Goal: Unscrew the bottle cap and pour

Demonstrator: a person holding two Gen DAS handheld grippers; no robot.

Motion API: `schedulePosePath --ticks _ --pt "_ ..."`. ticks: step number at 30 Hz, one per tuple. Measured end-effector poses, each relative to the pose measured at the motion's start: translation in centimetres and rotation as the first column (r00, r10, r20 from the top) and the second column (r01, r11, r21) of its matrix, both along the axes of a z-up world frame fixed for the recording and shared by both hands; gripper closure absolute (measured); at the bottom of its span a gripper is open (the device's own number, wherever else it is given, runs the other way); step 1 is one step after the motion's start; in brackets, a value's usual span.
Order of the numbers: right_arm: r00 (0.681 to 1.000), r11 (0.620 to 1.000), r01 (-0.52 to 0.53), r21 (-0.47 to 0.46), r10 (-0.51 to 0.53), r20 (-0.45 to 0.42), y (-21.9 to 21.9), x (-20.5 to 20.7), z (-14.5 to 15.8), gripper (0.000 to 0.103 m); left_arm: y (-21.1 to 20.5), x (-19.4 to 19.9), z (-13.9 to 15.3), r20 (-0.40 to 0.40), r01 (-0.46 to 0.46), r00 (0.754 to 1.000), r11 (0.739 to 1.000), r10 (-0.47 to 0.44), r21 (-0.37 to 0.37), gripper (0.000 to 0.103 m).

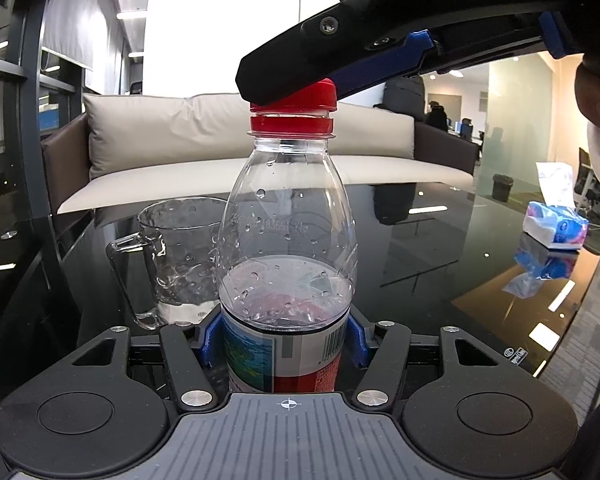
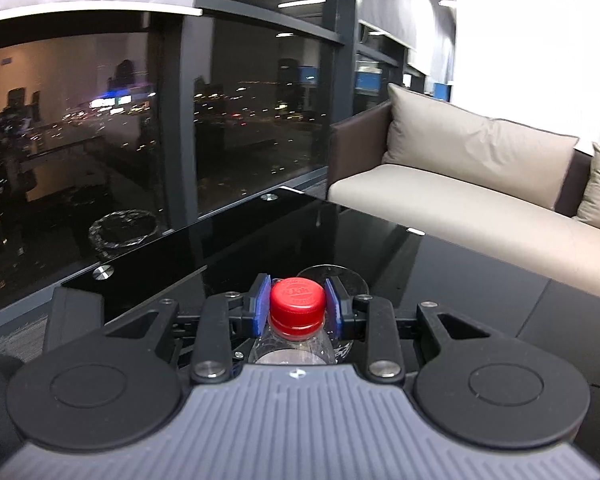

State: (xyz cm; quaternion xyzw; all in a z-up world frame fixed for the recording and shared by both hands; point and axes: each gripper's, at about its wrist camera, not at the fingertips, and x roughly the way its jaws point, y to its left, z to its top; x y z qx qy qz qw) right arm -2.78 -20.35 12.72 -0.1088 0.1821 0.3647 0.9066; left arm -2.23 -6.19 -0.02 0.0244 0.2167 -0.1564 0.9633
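Note:
A clear plastic bottle (image 1: 288,216) with a red cap (image 1: 300,96) stands upright on the black glass table (image 1: 440,248), about a third full of water. My left gripper (image 1: 286,340) is shut on the bottle's labelled body. My right gripper (image 2: 298,304) comes in from the upper right and its blue pads (image 2: 263,300) are shut on the red cap (image 2: 297,306). The cap sits slightly tilted, above its loose ring. A clear glass mug (image 1: 176,256) with a handle stands just behind and left of the bottle, holding a little water.
A tissue pack (image 1: 556,226) lies on the table at the right. A beige sofa (image 1: 240,144) runs along the table's far edge. Dark windows (image 2: 140,128) stand to the left, with a round glass dish (image 2: 122,230) beyond the table edge.

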Motion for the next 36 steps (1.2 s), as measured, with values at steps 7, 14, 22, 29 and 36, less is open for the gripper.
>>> schedulePosePath --ticks 7,14,22,29,36 --pt "0.977 0.977 -0.211 -0.022 0.211 0.009 -1.6 1.6 0.2 0.072 0.3 0.0 0.0 0.001 0.007 1.0 1.0 -0.007 -0.006 0.049" --pt "0.98 0.98 -0.197 -0.039 0.198 0.029 -2.1 0.8 0.6 0.069 -0.1 -0.2 0.0 0.006 0.01 1.0 1.0 -0.01 0.011 0.048" --pt "1.0 0.997 0.006 0.076 -0.006 0.006 -2.5 -1.7 -0.1 0.057 -0.4 -0.2 0.0 0.006 0.004 1.0 1.0 -0.004 0.014 0.049" --pt "0.993 0.985 0.119 0.123 -0.12 0.001 -1.5 -2.8 -0.5 0.057 -0.4 -0.2 0.0 0.005 0.004 1.0 1.0 -0.004 0.017 0.048" --pt "0.989 0.985 0.144 0.093 -0.146 0.015 0.2 -2.9 -0.4 0.064 -0.4 -0.1 0.1 0.004 0.006 1.0 1.0 -0.006 0.017 0.048"
